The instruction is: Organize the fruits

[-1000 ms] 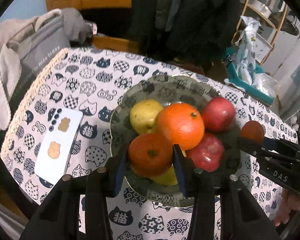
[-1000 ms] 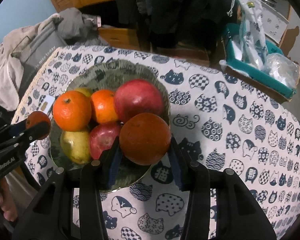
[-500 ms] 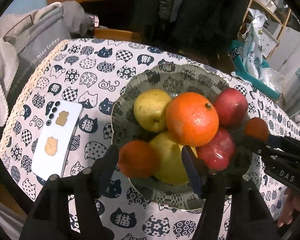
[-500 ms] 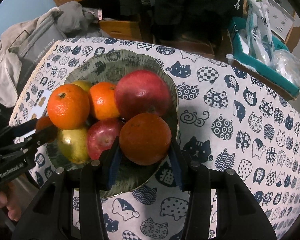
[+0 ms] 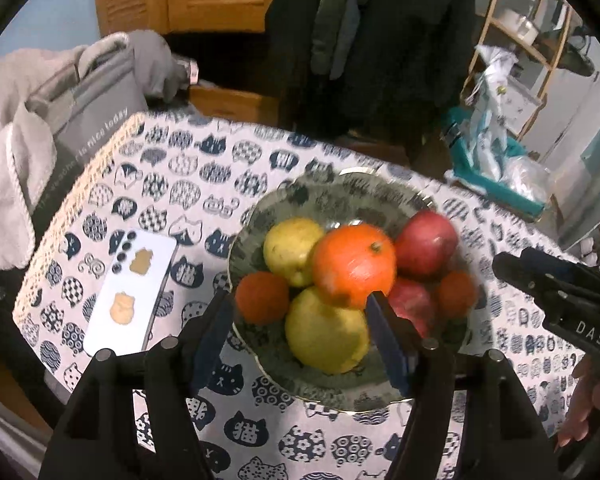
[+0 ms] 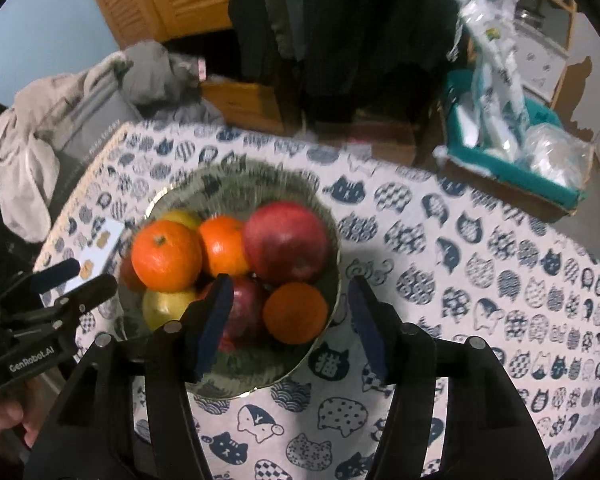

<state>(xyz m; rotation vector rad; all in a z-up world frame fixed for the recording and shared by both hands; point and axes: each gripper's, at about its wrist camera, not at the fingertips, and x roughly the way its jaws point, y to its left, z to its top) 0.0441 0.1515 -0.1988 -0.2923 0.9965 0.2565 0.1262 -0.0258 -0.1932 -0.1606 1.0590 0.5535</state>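
Seven fruits crowd the bowl [image 5: 332,196] at frame centre on the counter [image 6: 480,280]; I hold both the left hand-held gripper [image 5: 300,320] and right hand-held gripper [image 6: 288,312] wide and empty. Risk: the top orange [image 5: 354,266] could roll off if bumped.

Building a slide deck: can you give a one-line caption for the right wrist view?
Open right gripper above a patterned glass bowl holding oranges, red apples and a yellow pear on a cat-print tablecloth.

Black left gripper [image 5: 300,334] and right gripper [image 6: 290,322], blue-padded fingers [image 6: 214,322], silver screws.
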